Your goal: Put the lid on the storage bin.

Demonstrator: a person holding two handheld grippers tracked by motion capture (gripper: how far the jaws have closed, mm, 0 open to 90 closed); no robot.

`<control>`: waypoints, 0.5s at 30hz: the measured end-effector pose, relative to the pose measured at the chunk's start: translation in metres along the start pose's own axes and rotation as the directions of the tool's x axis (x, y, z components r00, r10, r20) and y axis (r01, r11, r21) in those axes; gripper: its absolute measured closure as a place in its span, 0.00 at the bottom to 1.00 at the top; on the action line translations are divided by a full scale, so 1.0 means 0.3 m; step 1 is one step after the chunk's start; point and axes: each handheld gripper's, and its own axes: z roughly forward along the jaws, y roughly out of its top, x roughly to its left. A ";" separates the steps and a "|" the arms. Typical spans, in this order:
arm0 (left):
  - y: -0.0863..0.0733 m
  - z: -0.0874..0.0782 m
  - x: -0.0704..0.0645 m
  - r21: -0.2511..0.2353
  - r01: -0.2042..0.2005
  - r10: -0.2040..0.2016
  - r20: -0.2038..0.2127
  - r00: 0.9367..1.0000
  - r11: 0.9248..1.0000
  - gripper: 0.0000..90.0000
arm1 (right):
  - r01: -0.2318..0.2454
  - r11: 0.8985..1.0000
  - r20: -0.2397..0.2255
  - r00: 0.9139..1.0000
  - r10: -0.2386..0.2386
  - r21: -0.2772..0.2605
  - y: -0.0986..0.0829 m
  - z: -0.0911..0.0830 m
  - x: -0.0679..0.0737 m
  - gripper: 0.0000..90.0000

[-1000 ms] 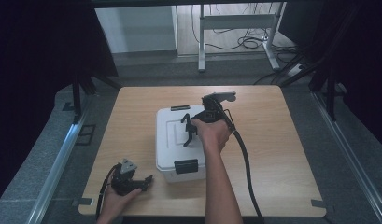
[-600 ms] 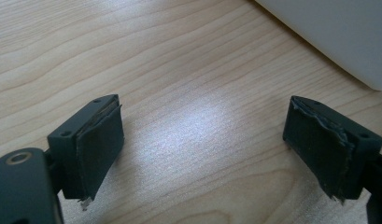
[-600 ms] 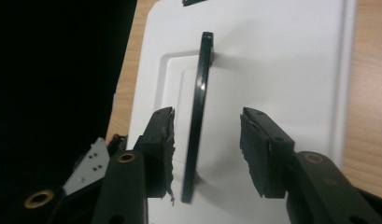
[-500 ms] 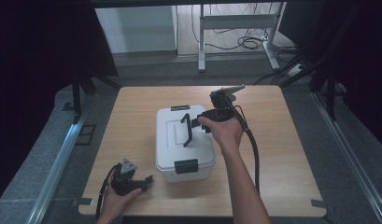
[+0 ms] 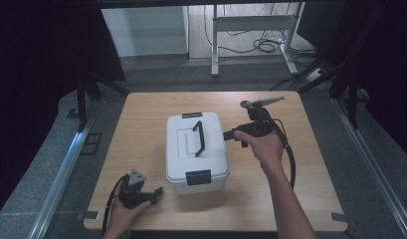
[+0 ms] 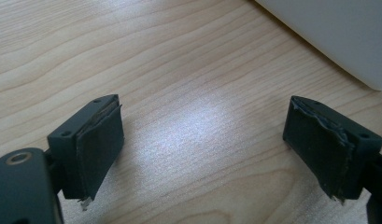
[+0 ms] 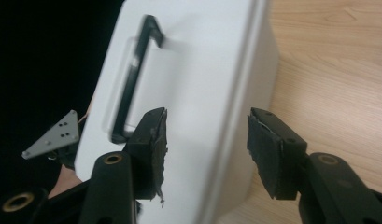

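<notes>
A white lidded box (image 5: 211, 157) with a black carry handle (image 5: 199, 138) stands in the middle of the wooden table (image 5: 141, 129). My right gripper (image 5: 231, 135) hovers at the box's right side, open, pointing left at it. In the right gripper view the box's lid edge (image 7: 235, 93) lies between the spread jaws of the right gripper (image 7: 209, 144), and the handle (image 7: 132, 79) is beyond. My left gripper (image 5: 153, 191) rests near the table's front left, open over bare wood. The left gripper (image 6: 205, 140) holds nothing, with a box corner (image 6: 328, 37) at the upper right.
Black latches sit on the box's front (image 5: 198, 177) and back (image 5: 192, 115). The right gripper's cable (image 5: 290, 159) loops over the table to the right. Beyond the table stands a metal desk frame (image 5: 251, 30) with cords on the floor.
My right gripper has drawn back to the right, from the handle on the lid to beside the box's right edge. The left gripper has stayed where it was.
</notes>
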 end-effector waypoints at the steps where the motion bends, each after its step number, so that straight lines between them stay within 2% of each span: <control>1: 0.000 0.000 0.000 0.000 0.000 0.000 0.000 1.000 1.000 0.14 | -0.006 1.000 -0.007 1.000 0.006 -0.006 -0.006 -0.006 -0.021 0.52; 11: -0.001 0.001 -0.001 -0.003 0.004 -0.004 -0.001 1.000 1.000 0.14 | -0.009 0.999 0.005 1.000 0.009 -0.048 -0.107 -0.051 -0.202 0.51; 15: -0.001 0.001 -0.001 -0.004 0.004 -0.004 0.000 1.000 1.000 0.14 | -0.009 0.997 -0.009 1.000 0.008 -0.073 -0.154 -0.059 -0.259 0.51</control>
